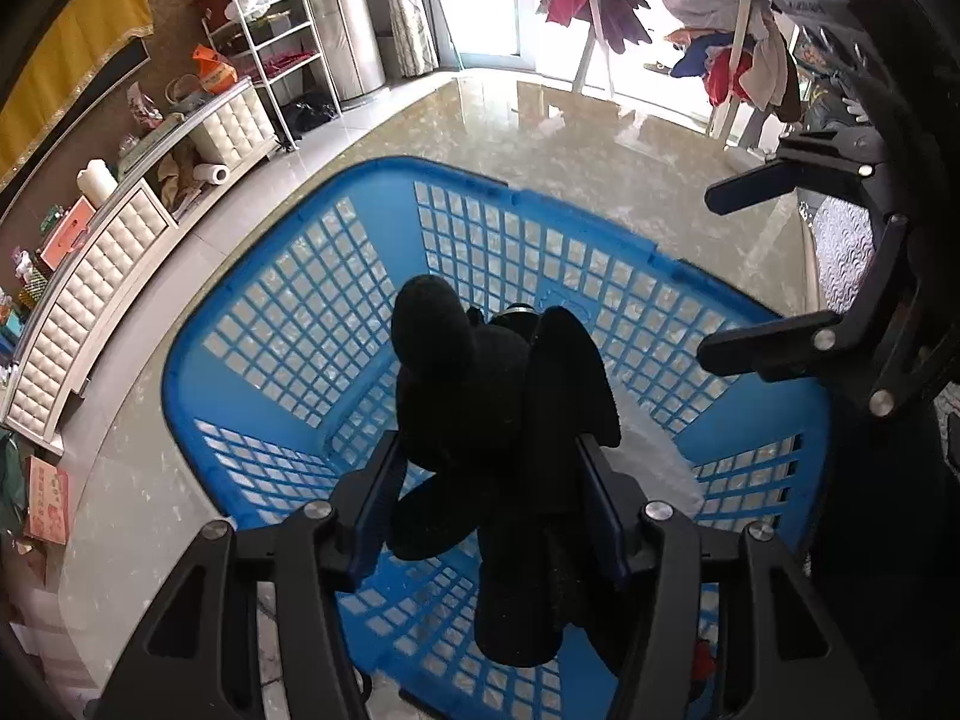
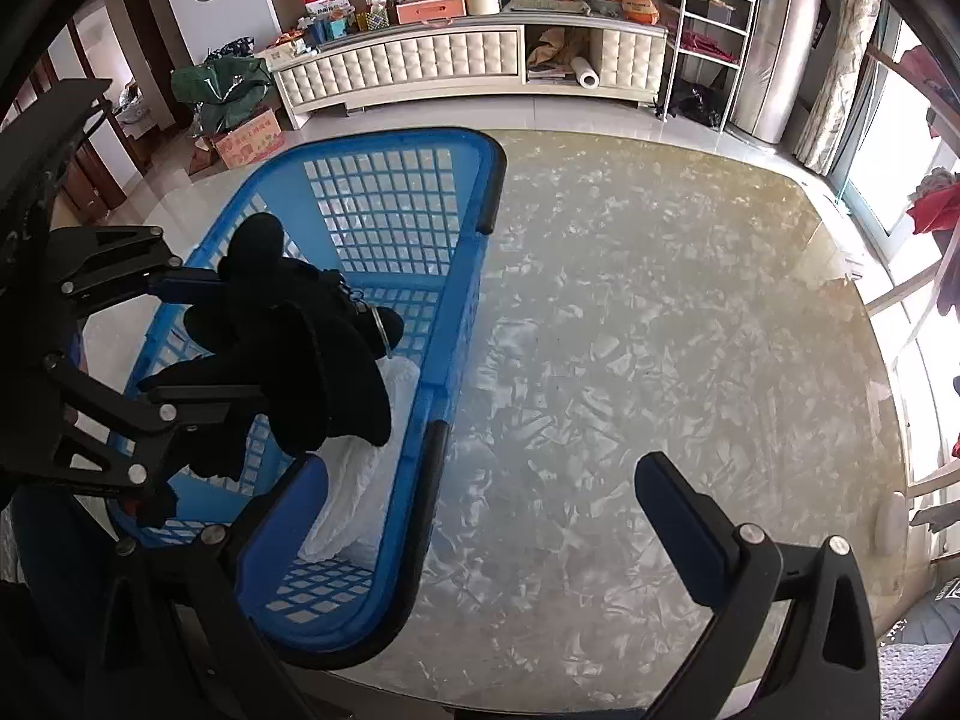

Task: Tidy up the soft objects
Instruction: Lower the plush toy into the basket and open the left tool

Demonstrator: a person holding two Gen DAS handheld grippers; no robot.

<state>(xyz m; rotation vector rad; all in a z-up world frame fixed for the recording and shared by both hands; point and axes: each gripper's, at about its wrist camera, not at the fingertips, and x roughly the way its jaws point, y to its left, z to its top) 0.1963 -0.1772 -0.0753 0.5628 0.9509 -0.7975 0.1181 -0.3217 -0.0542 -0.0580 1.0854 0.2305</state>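
Your left tool (image 1: 492, 504) grips a black plush toy (image 1: 498, 396) above the blue basket (image 1: 360, 252).
Your right tool (image 2: 480, 504) stands open and empty beside the basket, where a white cloth (image 2: 360, 480) lies.

Matt fuzzy black plush toy (image 1: 480, 396), smooth blue plastic lattice basket (image 1: 270, 300), glossy polished marbled floor (image 2: 660, 300)

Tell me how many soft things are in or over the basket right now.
2. A black plush toy is held by the left gripper above the blue basket; a white cloth lies on the basket's floor. More could be hidden under the toy.
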